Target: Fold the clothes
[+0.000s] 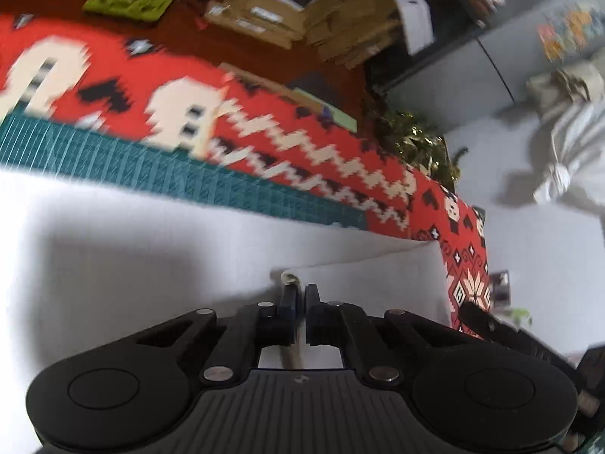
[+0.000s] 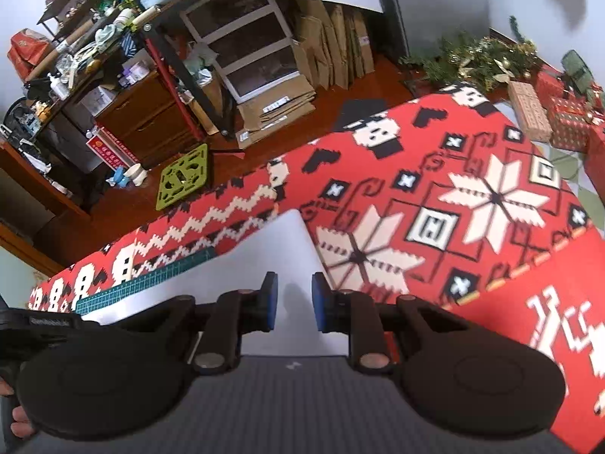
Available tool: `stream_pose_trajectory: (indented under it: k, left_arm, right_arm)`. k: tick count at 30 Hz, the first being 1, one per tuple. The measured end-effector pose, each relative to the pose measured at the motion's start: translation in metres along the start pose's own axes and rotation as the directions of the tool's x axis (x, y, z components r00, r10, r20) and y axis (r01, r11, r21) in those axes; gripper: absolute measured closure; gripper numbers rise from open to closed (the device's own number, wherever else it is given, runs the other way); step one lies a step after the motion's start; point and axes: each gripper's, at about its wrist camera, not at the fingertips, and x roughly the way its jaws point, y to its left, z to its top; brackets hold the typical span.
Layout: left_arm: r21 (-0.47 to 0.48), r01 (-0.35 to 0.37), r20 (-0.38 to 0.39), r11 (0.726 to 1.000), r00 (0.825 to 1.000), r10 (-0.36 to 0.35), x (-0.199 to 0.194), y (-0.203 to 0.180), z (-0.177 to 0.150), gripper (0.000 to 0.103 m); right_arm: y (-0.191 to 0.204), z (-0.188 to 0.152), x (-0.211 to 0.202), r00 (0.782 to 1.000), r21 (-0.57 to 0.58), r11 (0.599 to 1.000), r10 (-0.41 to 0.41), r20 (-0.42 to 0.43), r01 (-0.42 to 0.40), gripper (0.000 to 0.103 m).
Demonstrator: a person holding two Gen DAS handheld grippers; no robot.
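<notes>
A white garment [image 1: 151, 265] lies flat on a table under a red patterned tablecloth [image 1: 302, 143], with a folded layer [image 1: 378, 283] at its right corner. My left gripper [image 1: 302, 295] is low over it, its jaws shut on a small pinch of the white fabric at the fold's edge. In the right wrist view the same white garment [image 2: 272, 249] ends in a corner on the red tablecloth [image 2: 472, 196]. My right gripper [image 2: 295, 299] hovers over it, open, with blue pads [image 2: 270, 302] apart and nothing between them.
A teal cutting mat [image 2: 151, 283] shows along the garment's far edge. Past the table edge, a green perforated mat [image 2: 183, 178] lies on the floor near cardboard boxes [image 2: 325, 56] and a cluttered shelf [image 2: 94, 49]. Greenery [image 2: 472, 60] and gift boxes [image 2: 567, 121] crowd the table's far right.
</notes>
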Motion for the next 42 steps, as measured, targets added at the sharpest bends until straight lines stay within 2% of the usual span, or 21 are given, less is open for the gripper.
stream_pose_trajectory:
  k: [3, 5, 9, 11, 12, 13, 16, 18, 21, 25, 27, 29, 31, 33, 38, 41, 42]
  left_arm:
    - [0.058, -0.015, 0.073, 0.998, 0.997, 0.011, -0.01, -0.016, 0.007, 0.099]
    - [0.064, -0.028, 0.108, 0.998, 0.994, 0.021, -0.012, -0.02, 0.011, 0.099]
    - [0.06, -0.088, 0.068, 0.994, 0.994, 0.084, -0.001, -0.013, 0.013, 0.098]
    - [0.012, -0.1, 0.033, 0.995, 0.995, 0.099, 0.001, 0.002, 0.008, 0.095]
    - [-0.024, -0.086, 0.031, 0.996, 0.996, 0.087, 0.0, 0.009, 0.006, 0.089]
    - [-0.062, -0.056, 0.038, 0.997, 0.998, 0.058, -0.003, 0.016, 0.004, 0.089]
    - [-0.091, 0.019, 0.042, 0.996, 0.999, -0.016, -0.012, 0.022, -0.004, 0.067]
    - [-0.09, 0.061, 0.033, 0.994, 0.998, -0.058, -0.017, 0.023, -0.011, 0.065]
    - [-0.022, 0.075, -0.032, 0.997, 0.997, -0.075, -0.016, 0.017, -0.023, 0.063]
    - [0.099, 0.083, -0.11, 0.992, 0.991, -0.072, -0.01, 0.008, -0.04, 0.066]
    - [0.123, 0.104, -0.124, 0.987, 0.988, -0.089, -0.009, 0.004, -0.045, 0.093]
    - [0.092, 0.117, -0.123, 0.989, 0.987, -0.105, -0.01, 0.004, -0.046, 0.097]
    - [0.061, 0.124, -0.123, 0.99, 0.986, -0.116, -0.012, 0.004, -0.047, 0.098]
    - [0.037, 0.1, -0.132, 0.994, 0.987, -0.094, -0.015, 0.003, -0.046, 0.098]
    - [0.04, -0.053, -0.173, 0.998, 0.983, 0.059, -0.014, 0.011, -0.047, 0.101]
    - [0.0, 0.002, -0.111, 1.0, 0.994, -0.002, -0.028, 0.012, -0.042, 0.096]
    - [-0.001, 0.022, -0.087, 1.0, 0.996, -0.022, -0.034, 0.01, -0.039, 0.09]
  right_arm:
    - [0.005, 0.005, 0.009, 0.999, -0.021, 0.999, 0.049, -0.002, -0.049, 0.081]
    - [0.009, 0.007, 0.017, 0.998, -0.042, 0.997, 0.065, -0.01, -0.065, 0.081]
    - [0.011, 0.01, 0.035, 0.998, -0.071, 0.995, 0.062, -0.033, -0.065, 0.083]
    - [0.01, 0.009, 0.044, 0.998, -0.093, 0.994, 0.049, -0.046, -0.053, 0.085]
    - [0.01, 0.007, 0.047, 0.998, -0.105, 0.993, 0.04, -0.051, -0.045, 0.089]
    - [0.009, 0.006, 0.049, 0.998, -0.11, 0.993, 0.037, -0.05, -0.042, 0.091]
    - [0.007, 0.006, 0.047, 0.998, -0.104, 0.993, 0.044, -0.049, -0.049, 0.091]
    - [0.006, 0.005, 0.046, 0.998, -0.102, 0.994, 0.045, -0.052, -0.05, 0.091]
    - [0.003, 0.002, 0.045, 0.997, -0.09, 0.994, 0.049, -0.057, -0.054, 0.091]
    - [0.002, 0.001, 0.046, 0.997, -0.087, 0.995, 0.05, -0.057, -0.055, 0.091]
    - [0.002, 0.001, 0.046, 0.997, -0.089, 0.995, 0.049, -0.058, -0.055, 0.091]
    - [0.002, 0.001, 0.047, 0.997, -0.092, 0.994, 0.048, -0.059, -0.054, 0.091]
    - [0.003, 0.001, 0.046, 0.997, -0.093, 0.994, 0.047, -0.06, -0.053, 0.091]
    - [0.003, 0.002, 0.046, 0.997, -0.091, 0.995, 0.046, -0.062, -0.051, 0.091]
    - [0.006, 0.002, 0.046, 0.997, -0.106, 0.993, 0.039, -0.066, -0.046, 0.091]
    - [0.009, 0.004, 0.044, 0.997, -0.123, 0.992, 0.024, -0.067, -0.032, 0.091]
    - [0.011, 0.006, 0.041, 0.998, -0.134, 0.991, 0.02, -0.058, -0.028, 0.09]
